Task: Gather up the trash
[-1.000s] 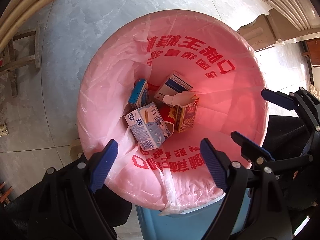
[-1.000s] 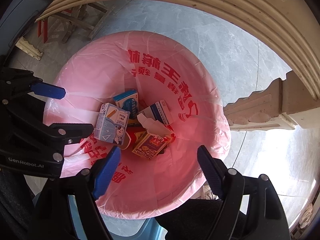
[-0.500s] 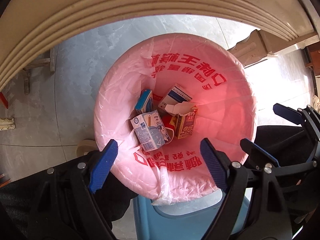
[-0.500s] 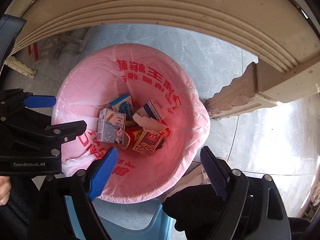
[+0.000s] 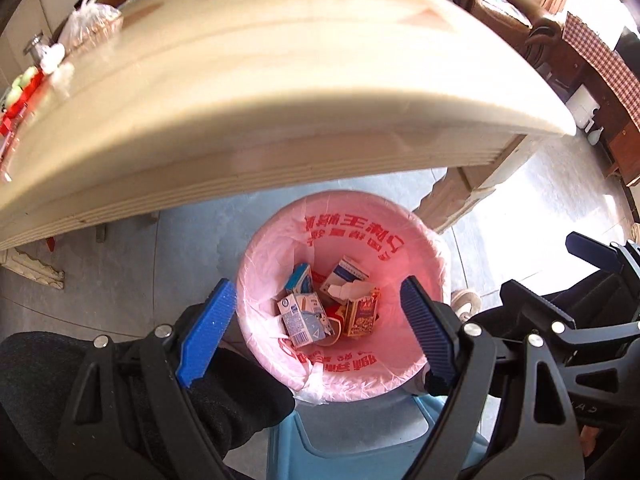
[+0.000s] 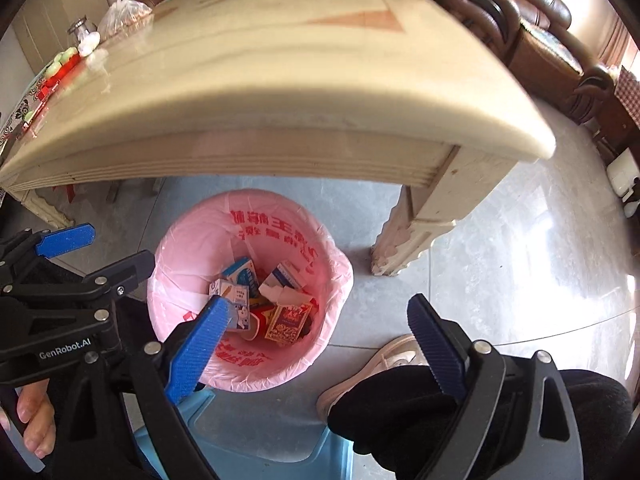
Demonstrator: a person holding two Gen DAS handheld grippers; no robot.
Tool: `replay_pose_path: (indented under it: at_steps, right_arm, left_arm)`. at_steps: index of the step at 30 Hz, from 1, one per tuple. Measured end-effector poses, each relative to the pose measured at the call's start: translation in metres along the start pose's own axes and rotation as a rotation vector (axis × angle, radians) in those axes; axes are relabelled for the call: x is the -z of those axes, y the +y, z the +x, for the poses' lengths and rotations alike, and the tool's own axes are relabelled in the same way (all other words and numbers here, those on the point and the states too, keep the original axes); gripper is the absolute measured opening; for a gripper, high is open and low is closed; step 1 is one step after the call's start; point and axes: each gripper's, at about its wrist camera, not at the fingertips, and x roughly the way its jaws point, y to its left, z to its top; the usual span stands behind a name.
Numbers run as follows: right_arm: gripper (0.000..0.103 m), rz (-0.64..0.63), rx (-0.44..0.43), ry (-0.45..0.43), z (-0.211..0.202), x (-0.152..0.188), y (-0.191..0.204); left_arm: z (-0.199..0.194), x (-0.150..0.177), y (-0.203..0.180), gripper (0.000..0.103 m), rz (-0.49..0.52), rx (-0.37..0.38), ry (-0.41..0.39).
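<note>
A bin lined with a pink bag (image 5: 412,240) (image 6: 188,240) stands on the floor below the table's front edge. Inside lie several cartons: a white-and-blue milk carton (image 5: 302,320) (image 6: 234,294), a blue carton (image 5: 300,278) (image 6: 242,274), a white box (image 5: 346,274) (image 6: 284,274) and a red-and-gold box (image 5: 362,314) (image 6: 288,320). My left gripper (image 5: 320,312) hangs open high above the bin, nothing between its blue pads. My right gripper (image 6: 320,328) is also above the bin, its jaws opening, empty. Each gripper shows at the other view's edge.
A cream table (image 5: 280,80) (image 6: 280,60) fills the upper half, with a plastic bag (image 6: 124,12) and red-and-green items (image 6: 60,68) at its far left. A carved table leg (image 6: 416,232) stands right of the bin. A blue stool (image 5: 360,440), dark-trousered knees and a shoe (image 6: 384,364) lie below.
Both grippers have risen away from the bin, which now looks smaller; the tabletop has come into view. The right gripper's jaws stand a little wider. The cartons have not moved.
</note>
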Motion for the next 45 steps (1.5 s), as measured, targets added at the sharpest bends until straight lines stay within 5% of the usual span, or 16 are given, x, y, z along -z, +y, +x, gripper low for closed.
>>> replay_pose_path:
  at_steps: [12, 16, 25, 35, 45]
  right_arm:
    - [0.096, 0.083, 0.057, -0.381, -0.143, 0.006, -0.005]
    - [0.096, 0.096, 0.101, -0.523, -0.197, 0.009, 0.000]
    - [0.096, 0.108, 0.097, -0.760, -0.291, 0.020, 0.008]
    - [0.096, 0.139, 0.119, -0.887, -0.345, 0.034, 0.013]
    - [0.096, 0.162, 0.117, -0.876, -0.358, 0.037, 0.010]
  left_arm:
    - [-0.131, -0.003, -0.011, 0.083, -0.070, -0.048, -0.299]
    - [-0.181, -0.003, -0.013, 0.091, -0.103, -0.100, -0.400]
    - [-0.268, 0.001, -0.011, 0.097, -0.164, -0.085, -0.552]
    - [-0.313, 0.006, -0.023, 0.097, -0.155, -0.189, -0.611]
    - [-0.332, 0.016, -0.028, 0.097, -0.172, -0.182, -0.654]
